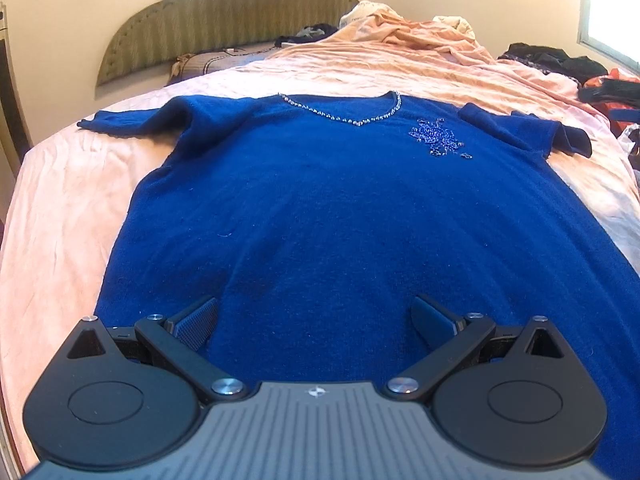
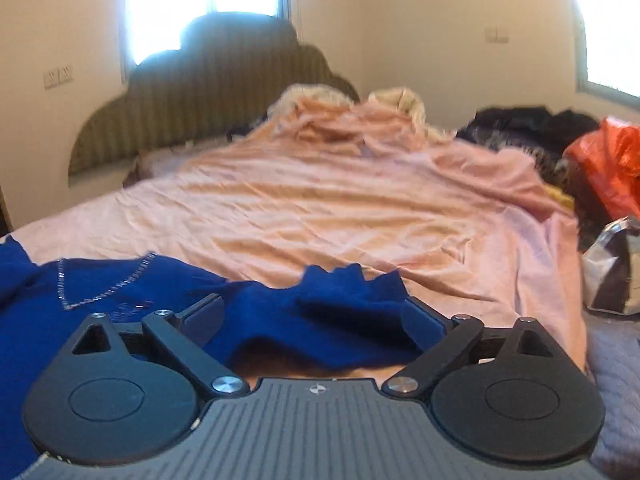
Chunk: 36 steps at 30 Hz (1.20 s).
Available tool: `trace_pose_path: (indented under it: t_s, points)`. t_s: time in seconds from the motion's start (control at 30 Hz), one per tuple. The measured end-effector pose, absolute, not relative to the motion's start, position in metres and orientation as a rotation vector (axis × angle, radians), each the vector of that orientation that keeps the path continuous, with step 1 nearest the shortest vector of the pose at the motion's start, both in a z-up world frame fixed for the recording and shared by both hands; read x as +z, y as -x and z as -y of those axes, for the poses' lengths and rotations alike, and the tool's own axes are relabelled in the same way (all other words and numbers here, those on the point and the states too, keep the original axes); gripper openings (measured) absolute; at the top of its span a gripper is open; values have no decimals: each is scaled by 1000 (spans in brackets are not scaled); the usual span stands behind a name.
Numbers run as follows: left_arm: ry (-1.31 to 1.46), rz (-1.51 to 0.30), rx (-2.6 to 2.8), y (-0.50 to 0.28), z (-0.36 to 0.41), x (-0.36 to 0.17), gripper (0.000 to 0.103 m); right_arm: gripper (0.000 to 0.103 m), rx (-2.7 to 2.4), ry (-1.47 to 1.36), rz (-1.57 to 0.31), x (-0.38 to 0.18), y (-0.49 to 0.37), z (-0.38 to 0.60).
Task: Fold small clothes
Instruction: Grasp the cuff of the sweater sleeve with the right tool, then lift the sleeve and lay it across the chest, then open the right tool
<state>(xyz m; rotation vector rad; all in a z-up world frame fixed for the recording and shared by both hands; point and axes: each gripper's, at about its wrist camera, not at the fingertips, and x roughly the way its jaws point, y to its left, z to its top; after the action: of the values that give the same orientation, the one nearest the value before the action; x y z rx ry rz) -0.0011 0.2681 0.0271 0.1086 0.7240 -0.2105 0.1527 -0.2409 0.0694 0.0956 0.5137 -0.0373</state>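
A blue knit sweater (image 1: 320, 208) lies spread flat, front side up, on a bed covered by a wrinkled pink sheet (image 1: 72, 208). A row of silver beads (image 1: 344, 118) trims its V-shaped neckline, and a cluster of blue sequins (image 1: 438, 138) sits on the chest. Both short sleeves stretch out to the sides. The left gripper (image 1: 316, 320) hovers over the lower part of the sweater, its jaws wide open and holding nothing. The right gripper (image 2: 314, 316) has its jaws spread open around the rumpled sleeve (image 2: 352, 284), though contact cannot be told.
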Motion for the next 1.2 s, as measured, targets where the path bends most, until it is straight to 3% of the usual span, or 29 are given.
trace_pose_path:
  t_s: [0.27, 0.33, 0.43, 0.6, 0.87, 1.2]
  points:
    - [-97, -720, -213, 0, -270, 27, 103, 90, 12, -292, -711, 43, -247, 285]
    - [-97, -719, -214, 1, -270, 27, 103, 79, 38, -291, -787, 31, -262, 282]
    - [-97, -719, -214, 1, -270, 27, 103, 71, 12, -243, -814, 18, -271, 276]
    - [-97, -719, -213, 0, -270, 27, 103, 17, 6, -176, -768, 14, -265, 267]
    - [-98, -720, -213, 1, -270, 27, 103, 13, -39, -150, -648, 42, -241, 262]
    - [-98, -720, -214, 1, -270, 27, 103, 14, -107, -390, -551, 76, -205, 302]
